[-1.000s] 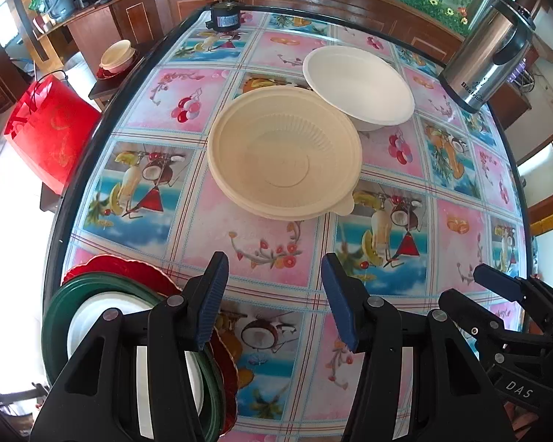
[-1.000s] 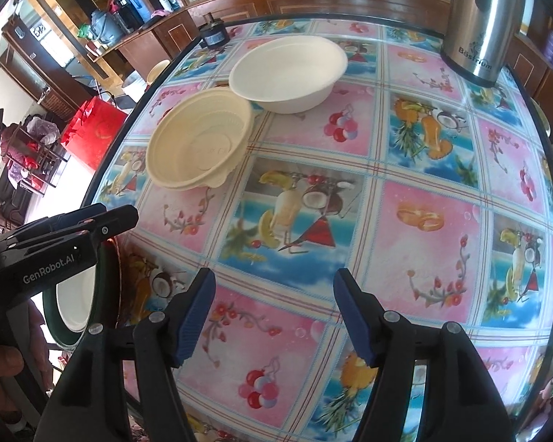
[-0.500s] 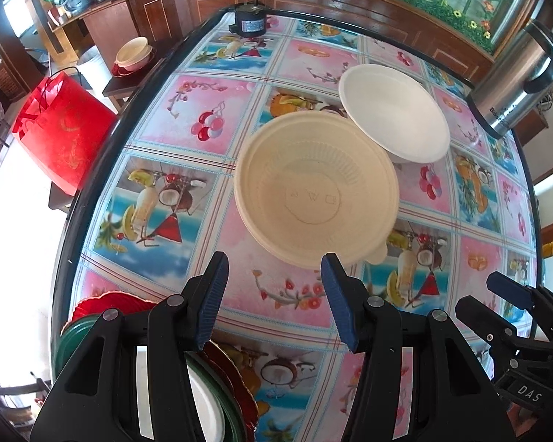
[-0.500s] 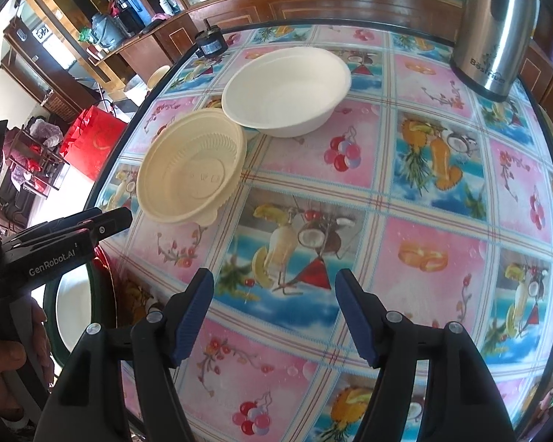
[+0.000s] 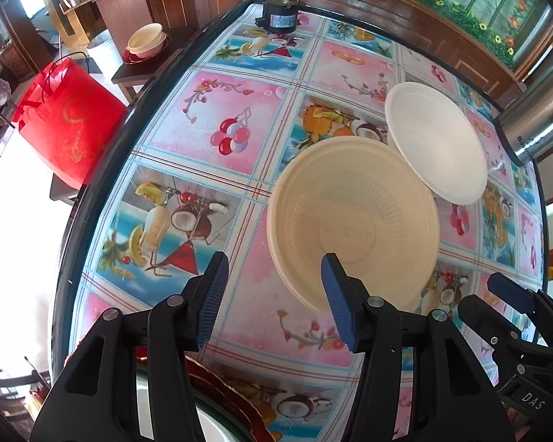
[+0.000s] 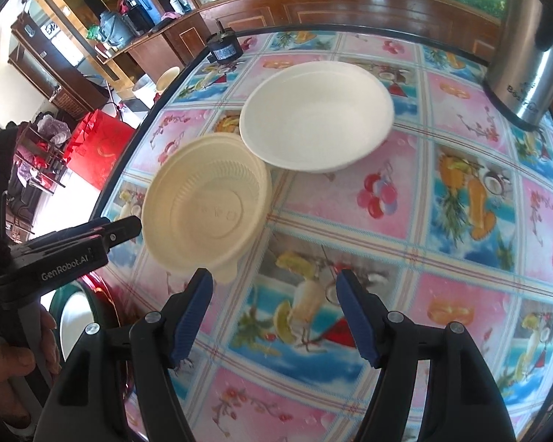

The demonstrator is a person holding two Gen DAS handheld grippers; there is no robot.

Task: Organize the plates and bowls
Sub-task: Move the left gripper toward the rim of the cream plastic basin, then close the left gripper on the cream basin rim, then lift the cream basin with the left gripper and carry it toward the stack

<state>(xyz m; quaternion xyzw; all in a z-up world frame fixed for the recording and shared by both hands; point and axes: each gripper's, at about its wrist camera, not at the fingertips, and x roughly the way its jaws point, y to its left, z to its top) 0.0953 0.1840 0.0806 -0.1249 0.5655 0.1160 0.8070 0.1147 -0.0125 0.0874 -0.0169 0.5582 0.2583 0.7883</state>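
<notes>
Left gripper (image 5: 272, 294) with jaws parted and empty, poised above the near rim of the cream bowl (image 5: 354, 217). Right gripper (image 6: 272, 313) likewise parted, nothing between its pads. The cream bowl rests on the patterned table (image 5: 210, 136), its far rim touching the white bowl (image 5: 435, 143) behind it.

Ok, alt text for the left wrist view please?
The left gripper, open and empty, hangs over a cream ribbed bowl on a fruit-print tablecloth. A white bowl sits just behind it, the right gripper at lower right.
</notes>
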